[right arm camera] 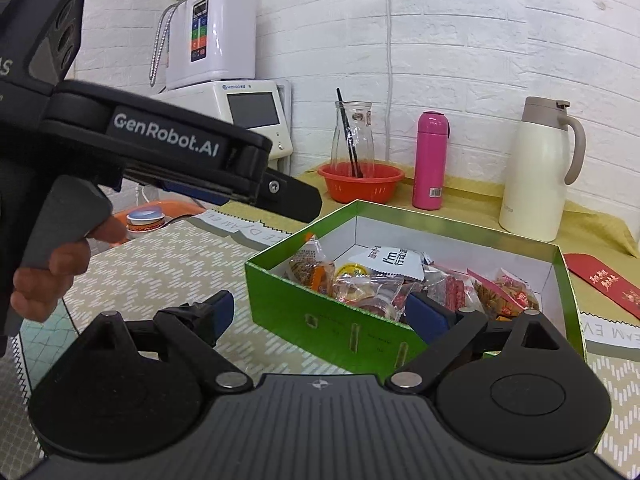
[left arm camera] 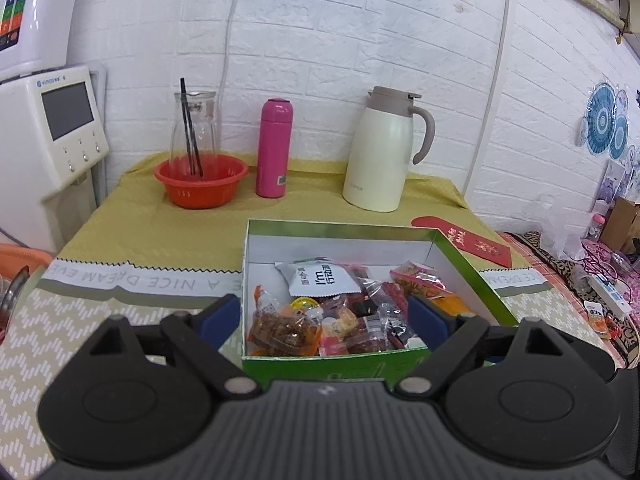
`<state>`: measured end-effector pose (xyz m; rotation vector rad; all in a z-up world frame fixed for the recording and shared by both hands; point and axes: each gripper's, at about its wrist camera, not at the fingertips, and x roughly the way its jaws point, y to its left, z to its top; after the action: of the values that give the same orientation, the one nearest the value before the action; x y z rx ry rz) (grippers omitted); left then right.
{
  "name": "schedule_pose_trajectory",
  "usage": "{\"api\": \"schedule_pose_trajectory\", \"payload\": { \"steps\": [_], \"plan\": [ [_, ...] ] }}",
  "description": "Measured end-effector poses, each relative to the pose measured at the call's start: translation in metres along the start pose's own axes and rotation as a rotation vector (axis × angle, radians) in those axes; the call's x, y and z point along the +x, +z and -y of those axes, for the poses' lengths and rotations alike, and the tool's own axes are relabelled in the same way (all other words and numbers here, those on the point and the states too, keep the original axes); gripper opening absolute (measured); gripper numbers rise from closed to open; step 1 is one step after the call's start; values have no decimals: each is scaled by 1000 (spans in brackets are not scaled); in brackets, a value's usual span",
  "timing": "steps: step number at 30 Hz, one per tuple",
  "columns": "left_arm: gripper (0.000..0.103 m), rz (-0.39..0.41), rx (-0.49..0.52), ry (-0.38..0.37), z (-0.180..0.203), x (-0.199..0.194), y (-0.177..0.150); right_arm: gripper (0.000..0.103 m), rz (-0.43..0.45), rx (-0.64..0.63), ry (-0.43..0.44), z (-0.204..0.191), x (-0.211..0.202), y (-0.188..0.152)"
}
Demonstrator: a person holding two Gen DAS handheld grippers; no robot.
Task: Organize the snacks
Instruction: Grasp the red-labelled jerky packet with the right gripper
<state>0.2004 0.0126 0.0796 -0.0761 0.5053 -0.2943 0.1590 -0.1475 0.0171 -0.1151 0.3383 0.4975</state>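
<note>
A green box [left arm camera: 472,264] with a white inside stands on the table and holds several wrapped snacks [left arm camera: 340,316], among them a white packet [left arm camera: 320,280]. My left gripper [left arm camera: 324,320] is open and empty, hovering over the box's near edge with its fingers apart. In the right wrist view the box [right arm camera: 304,304] sits ahead to the right with the snacks [right arm camera: 400,284] inside. My right gripper [right arm camera: 324,312] is open and empty at the box's near corner. The left gripper's body [right arm camera: 168,152] shows at the upper left, held by a hand.
At the back stand an orange basket [left arm camera: 200,180] with a glass carafe [left arm camera: 194,128], a pink bottle [left arm camera: 274,148] and a cream jug [left arm camera: 380,152]. A red envelope [left arm camera: 468,240] lies to the right of the box. A white appliance [left arm camera: 52,128] is at the left.
</note>
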Motion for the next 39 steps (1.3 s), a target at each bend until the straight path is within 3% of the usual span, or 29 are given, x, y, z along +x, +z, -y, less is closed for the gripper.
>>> {"api": "schedule_pose_trajectory", "payload": {
  "steps": [6, 13, 22, 24, 29, 33, 37, 39],
  "plan": [
    [90, -34, -46, -20, 5, -19, -13, 103, -60, -21, 36, -11, -18, -22],
    [90, -92, -97, -1, -12, -38, -56, 103, -169, -71, 75, -19, -13, -48],
    [90, -155, -203, 21, -48, -51, -88, 103, -186, -53, 122, -21, 16, -43],
    [90, -155, -213, 16, -52, -55, -90, 86, -211, -46, 124, -24, 17, -44],
    [90, -173, -223, -47, -48, -57, -98, 71, -227, 51, 43, -26, -9, -53],
    [90, -231, -225, -170, -32, -50, -111, 71, -234, 127, 3, -35, -36, -72],
    [90, -270, -202, -207, -15, -42, -122, 73, -213, 122, 2, -42, -50, -78],
    [90, -278, -223, -216, -14, -38, -122, 85, -213, 84, -27, -43, -48, -77]
  ]
}}
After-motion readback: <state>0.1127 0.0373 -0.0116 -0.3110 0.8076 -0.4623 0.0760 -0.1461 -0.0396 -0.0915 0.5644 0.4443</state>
